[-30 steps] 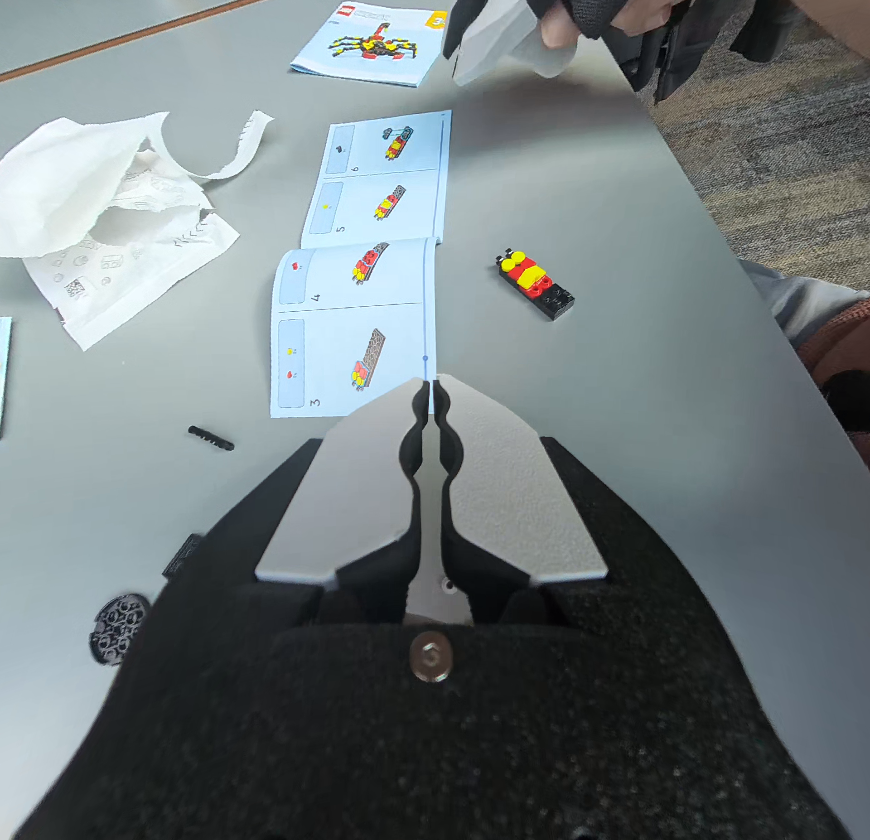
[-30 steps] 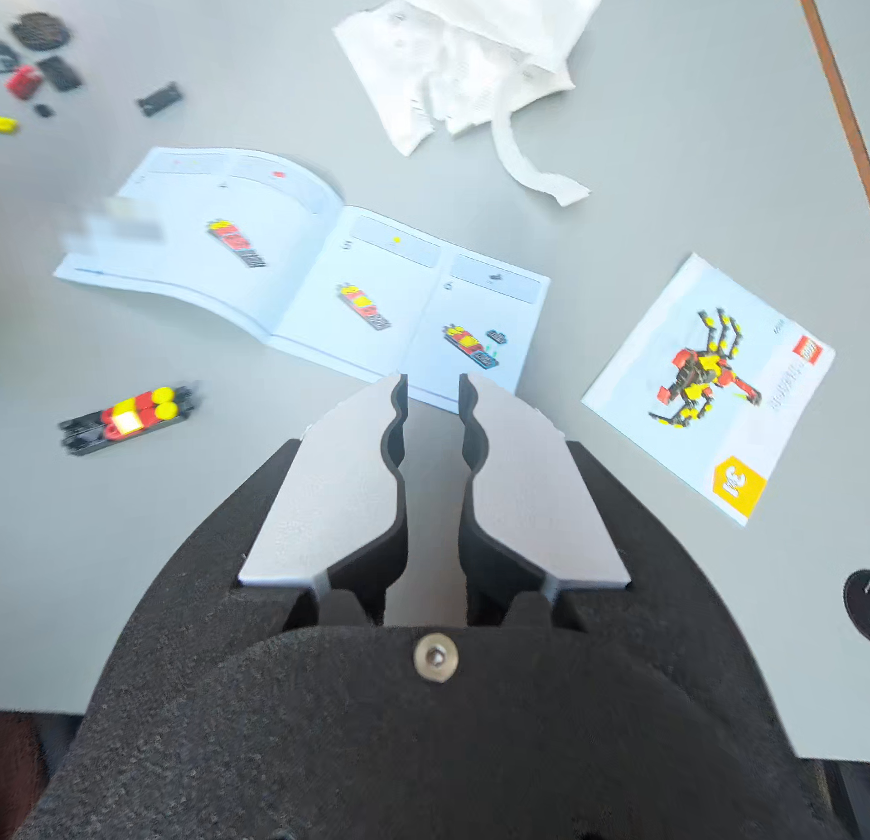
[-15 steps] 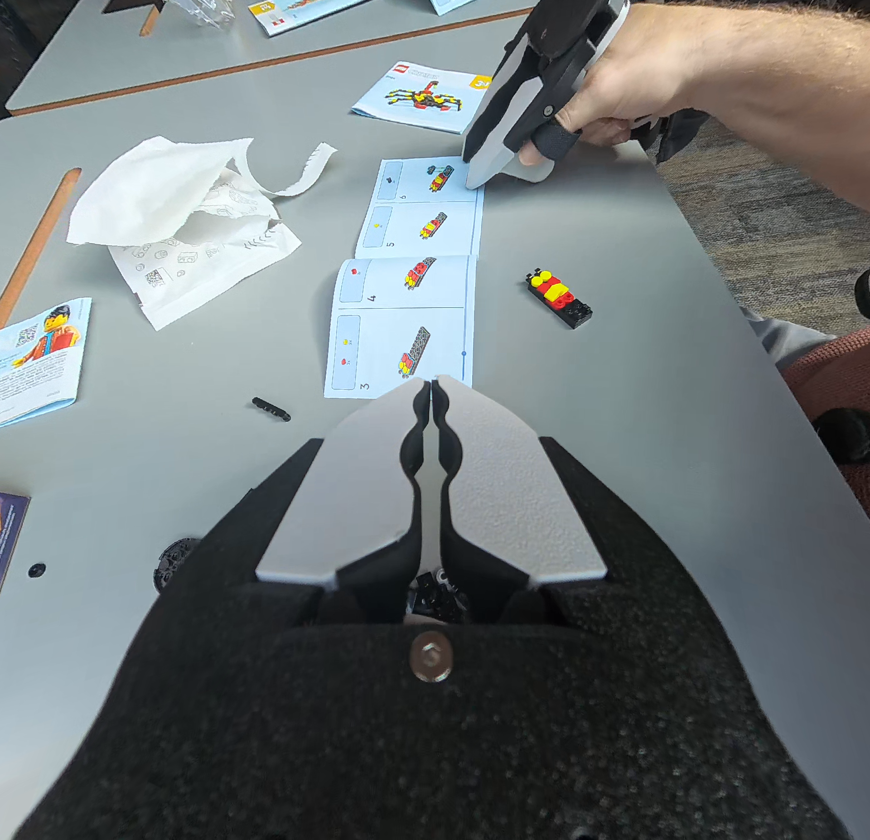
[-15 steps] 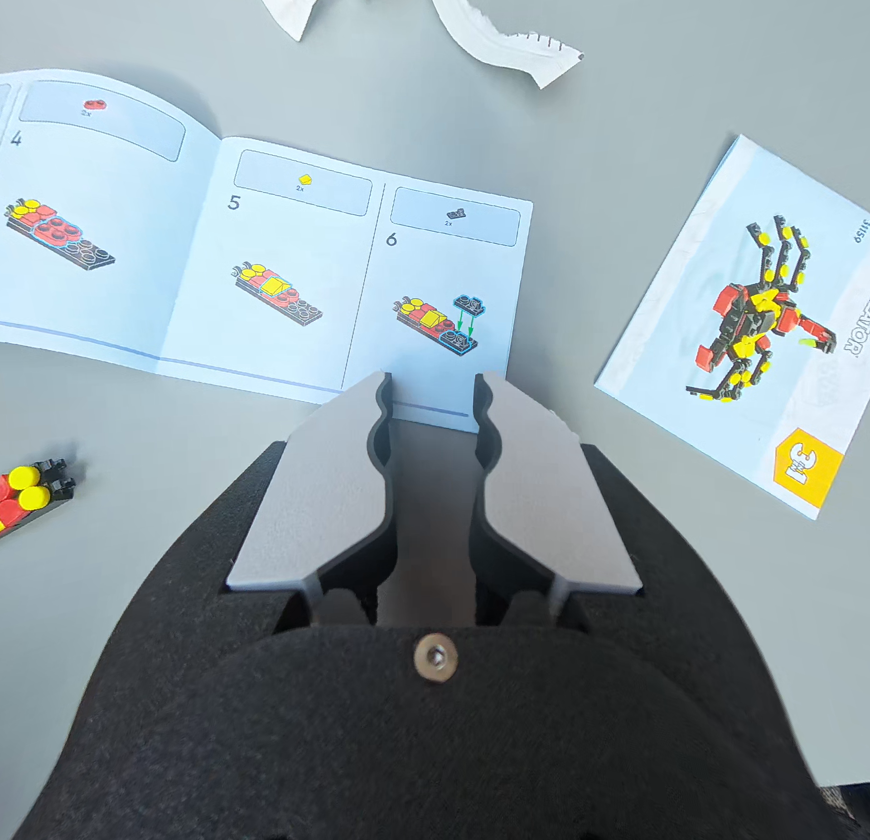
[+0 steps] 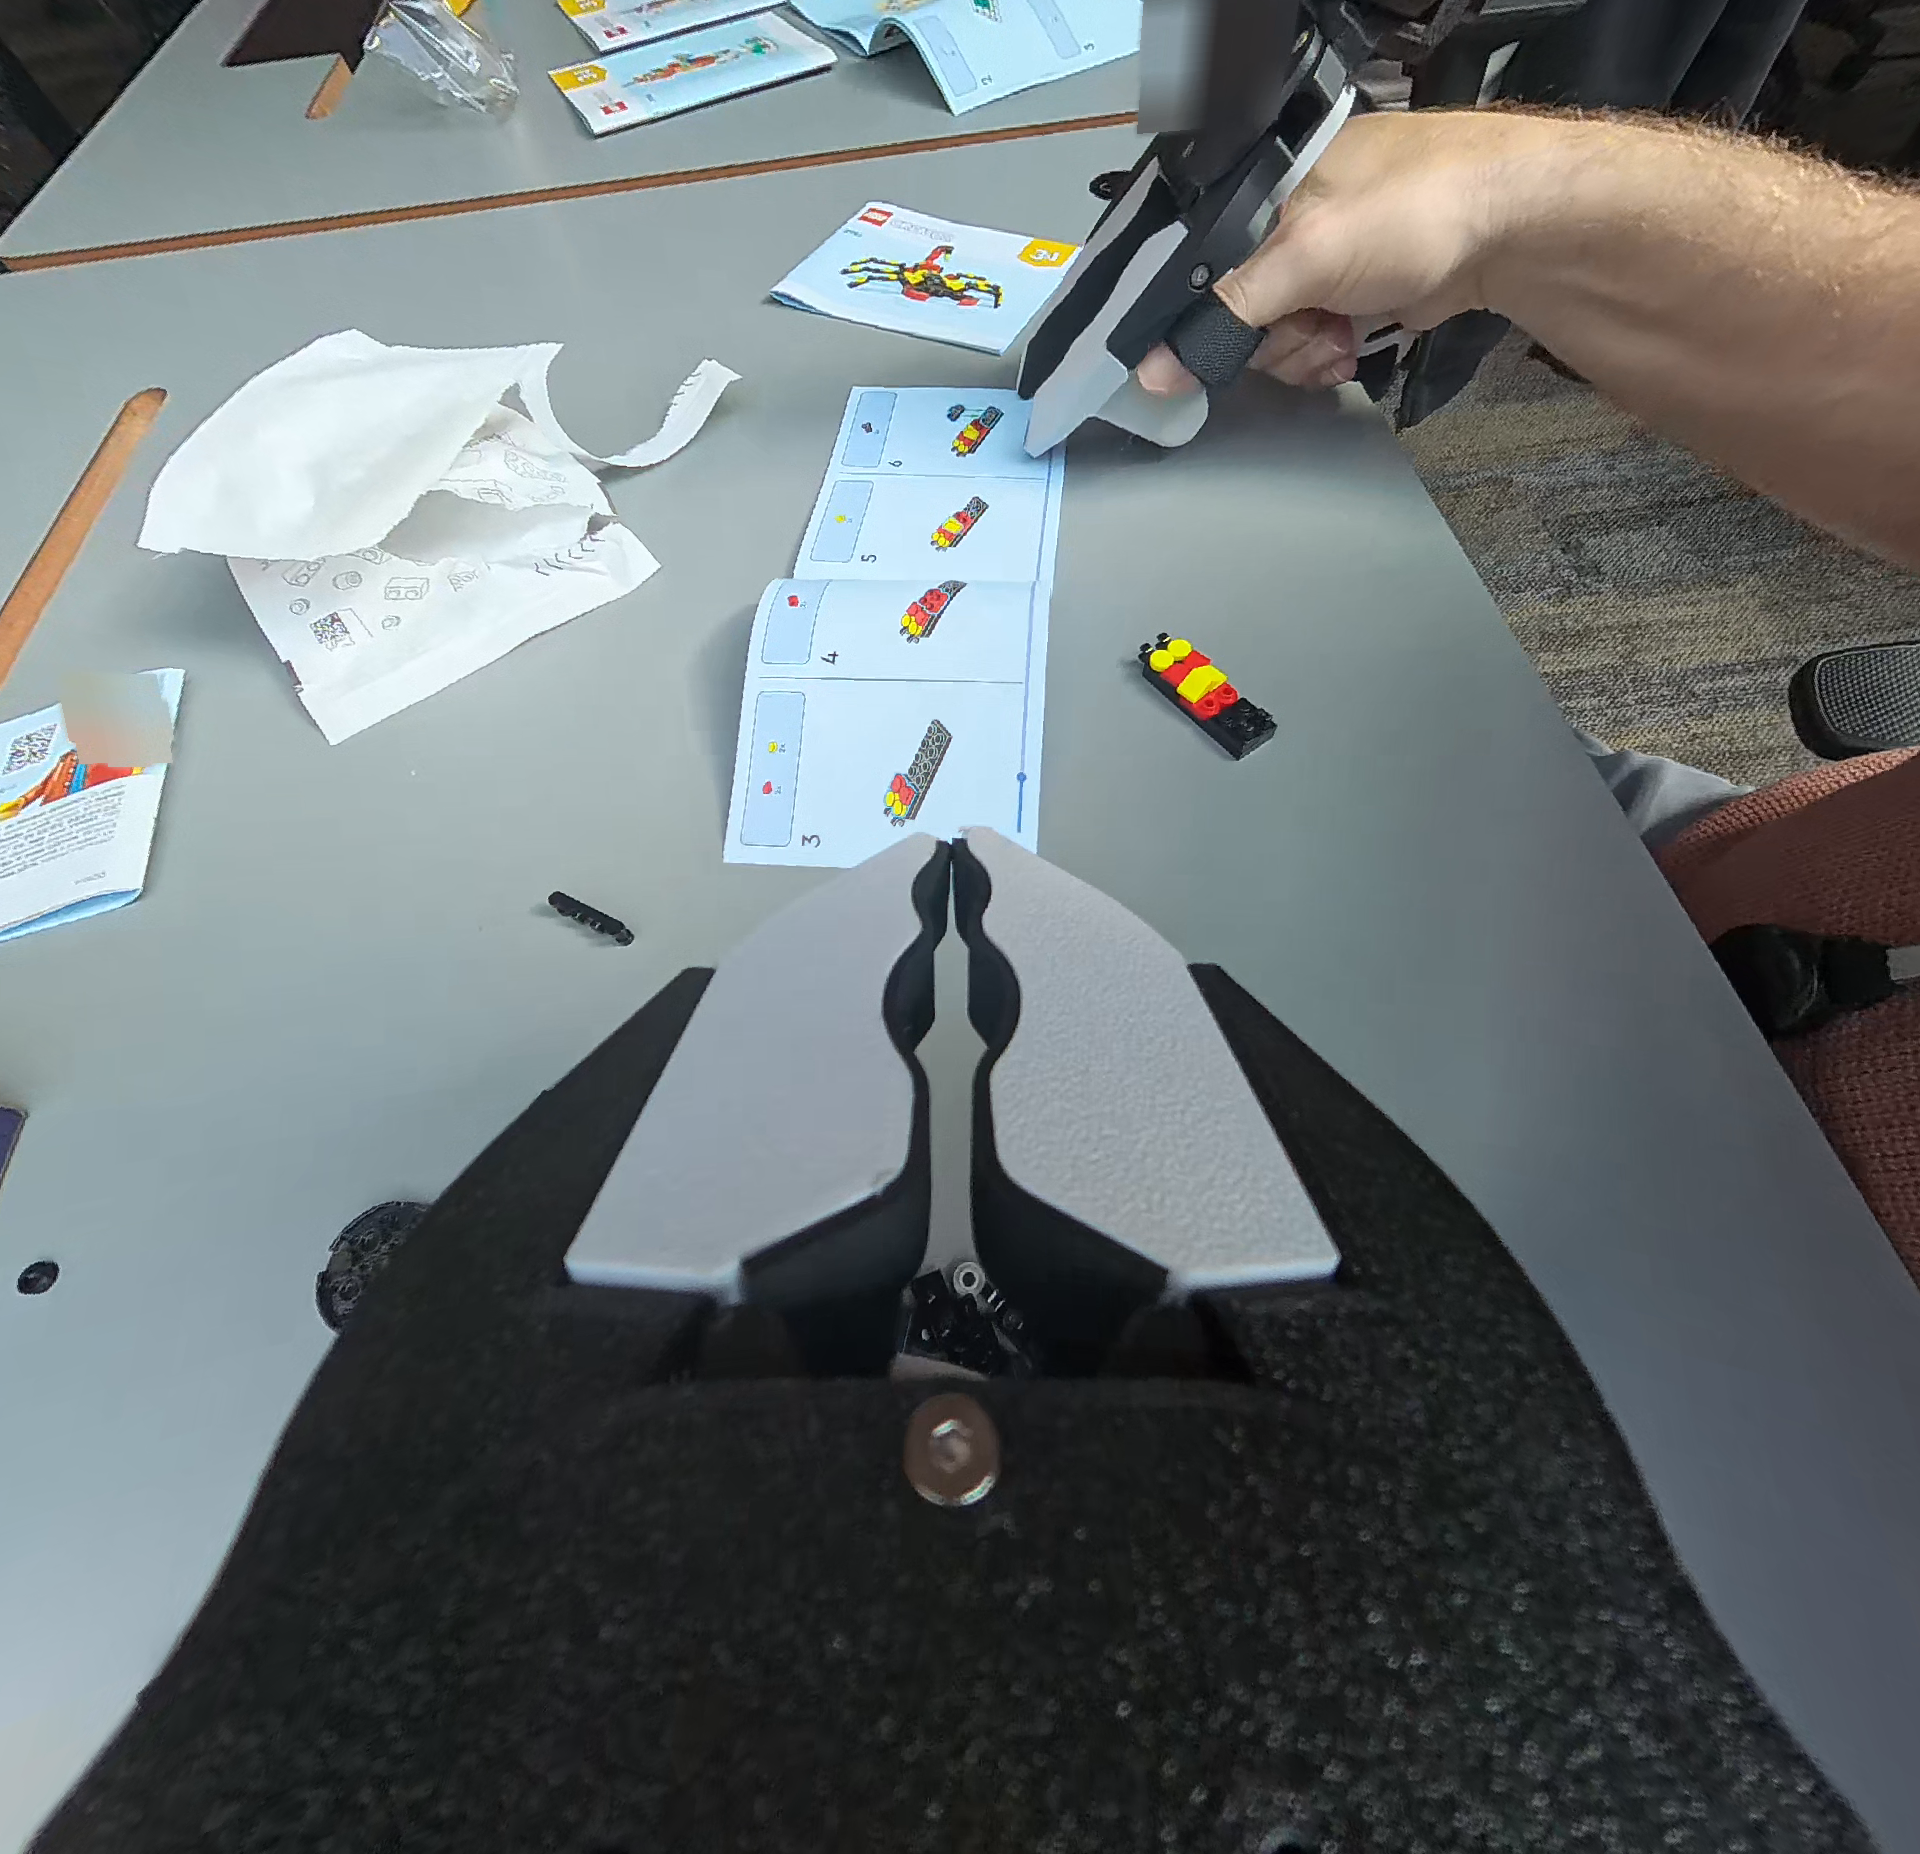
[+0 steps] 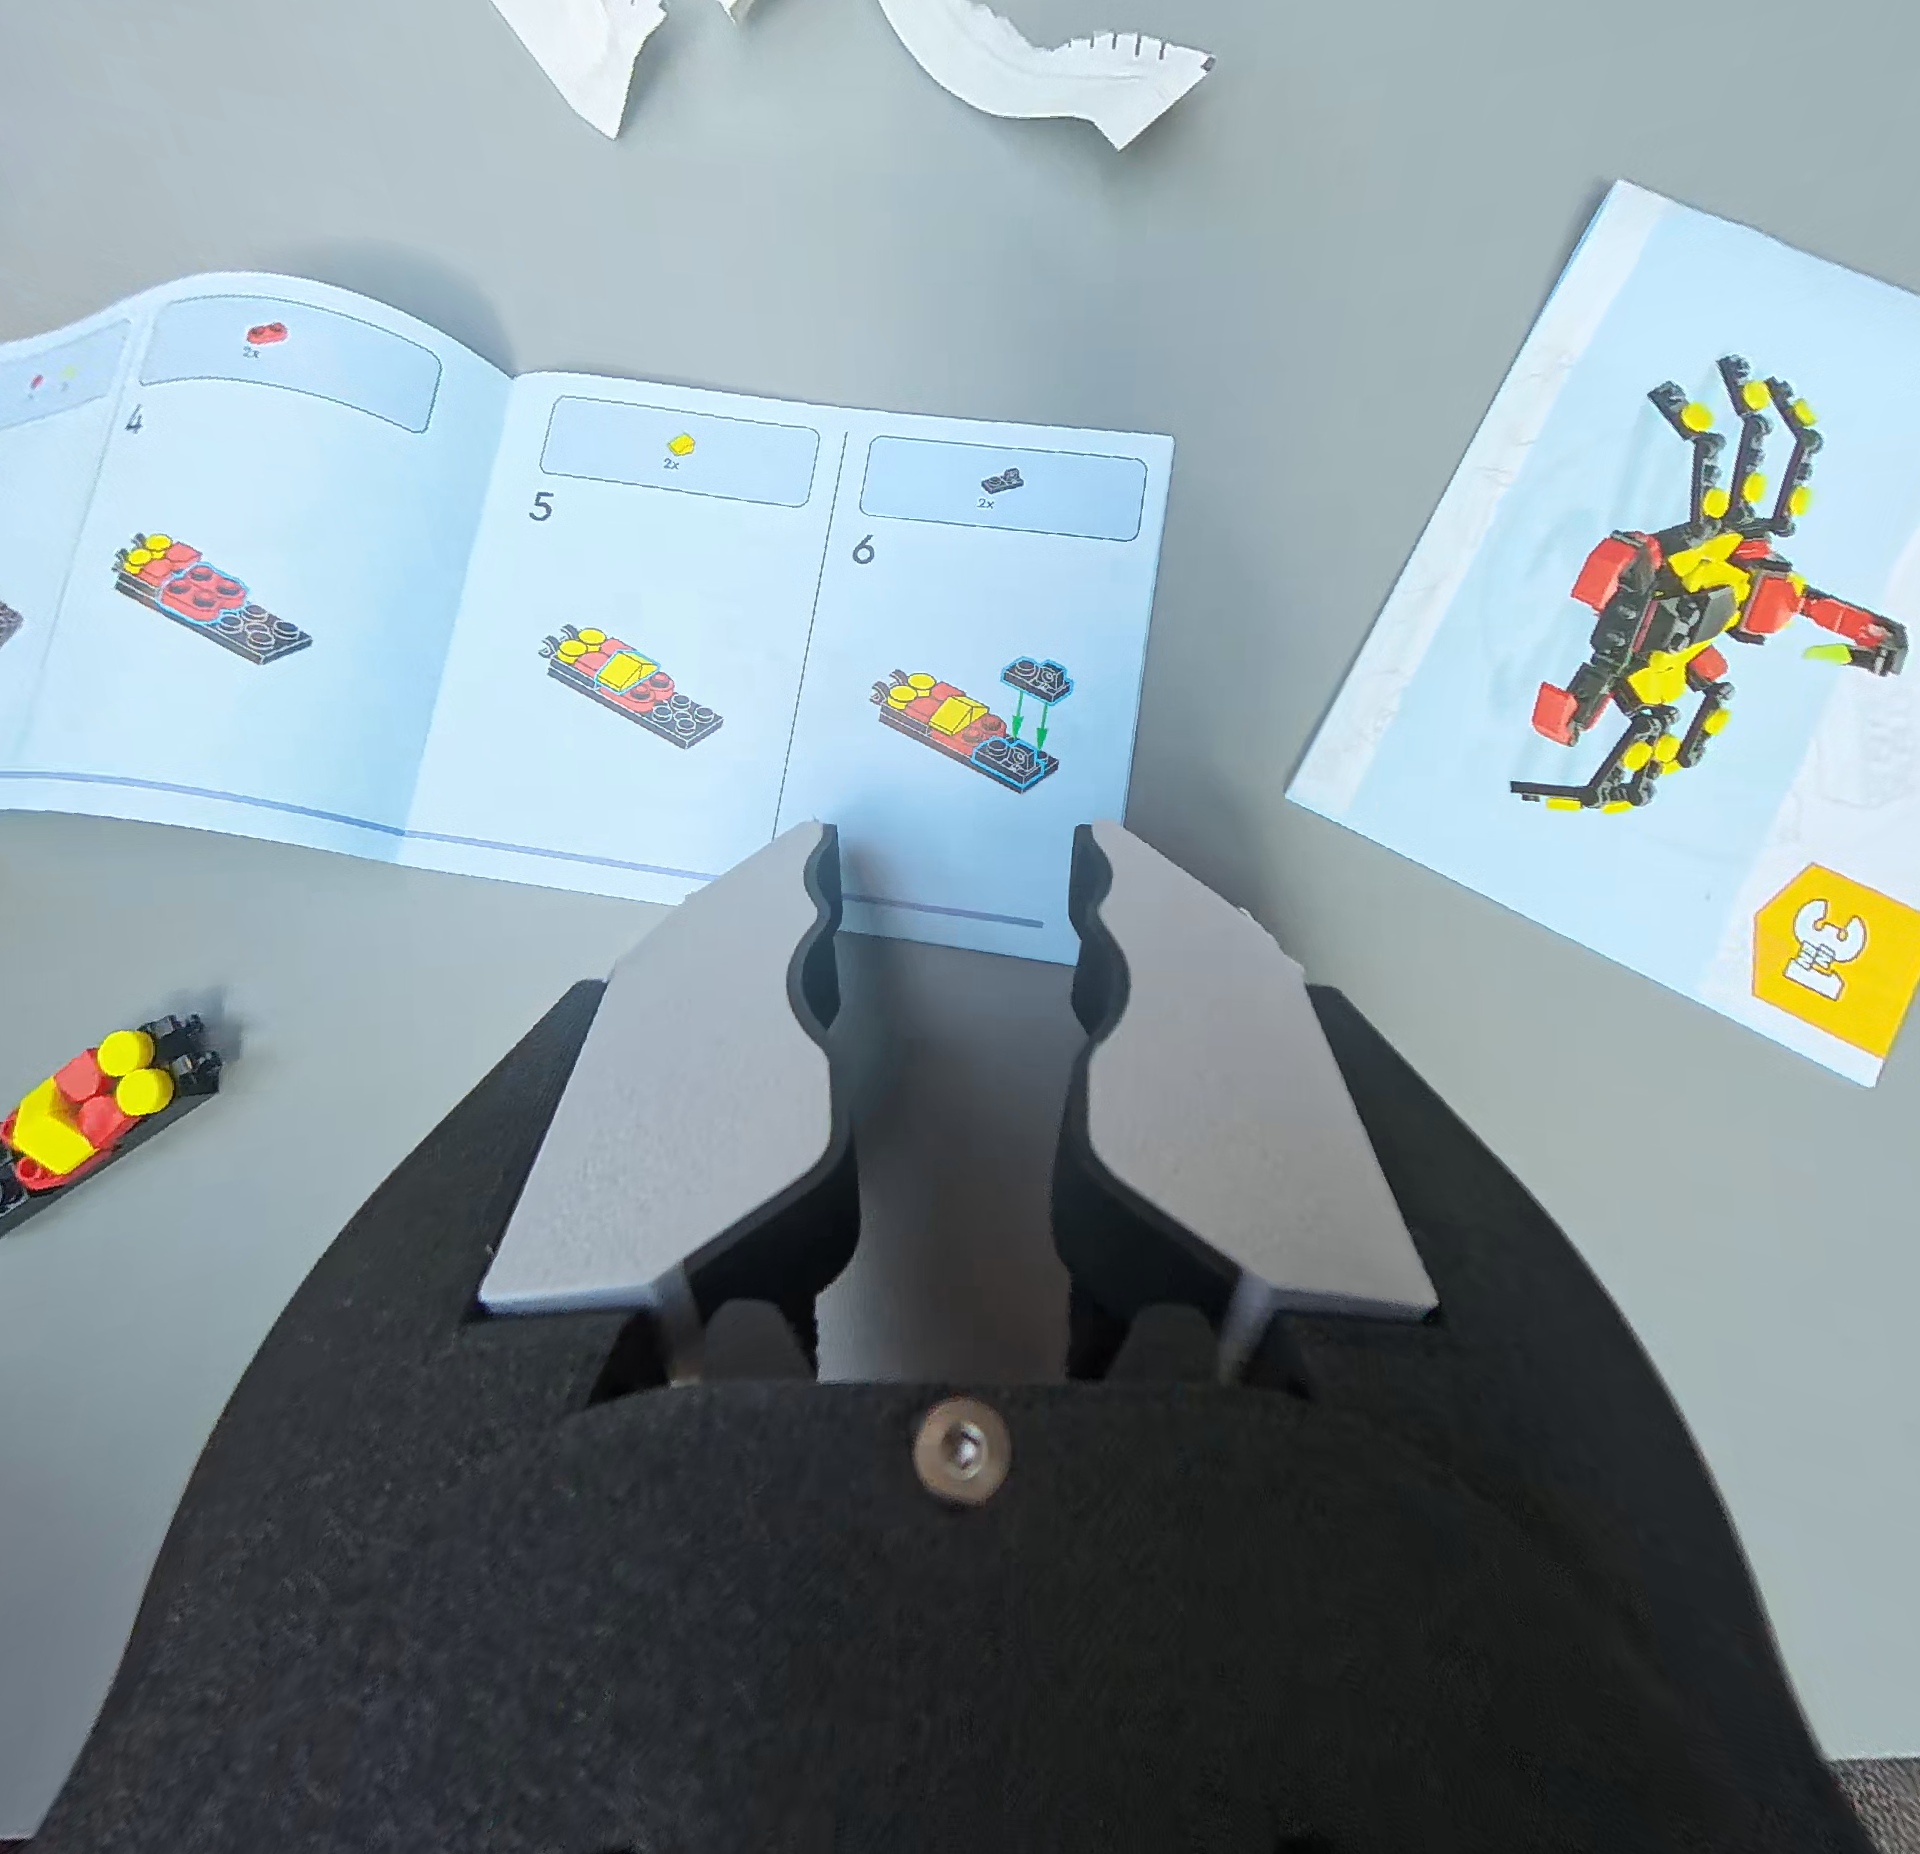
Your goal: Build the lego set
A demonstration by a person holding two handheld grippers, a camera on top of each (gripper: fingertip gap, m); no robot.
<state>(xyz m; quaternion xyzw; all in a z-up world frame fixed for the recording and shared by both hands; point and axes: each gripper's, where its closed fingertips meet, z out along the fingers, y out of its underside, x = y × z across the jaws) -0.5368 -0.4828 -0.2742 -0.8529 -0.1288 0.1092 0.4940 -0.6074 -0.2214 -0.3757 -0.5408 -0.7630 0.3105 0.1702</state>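
A small build of black, red and yellow bricks lies on the grey table right of the open instruction booklet; it also shows at the left edge of the right wrist view. My left gripper is shut and empty, held above the table near the booklet's near edge. My right gripper is open and empty, its tips low over the booklet's far page; it also shows in the left wrist view, held by a hand. Loose black pieces show under my left gripper.
A torn white paper bag lies left of the booklet. A second booklet with the model picture lies beyond. A thin black piece and a round black piece lie near left. The table edge and a chair are right. There is about 30 cm between the tips of the two grippers.
My right gripper has come down close to the booklet's far page and opened wider. My left gripper has risen and tilted back, staying shut.
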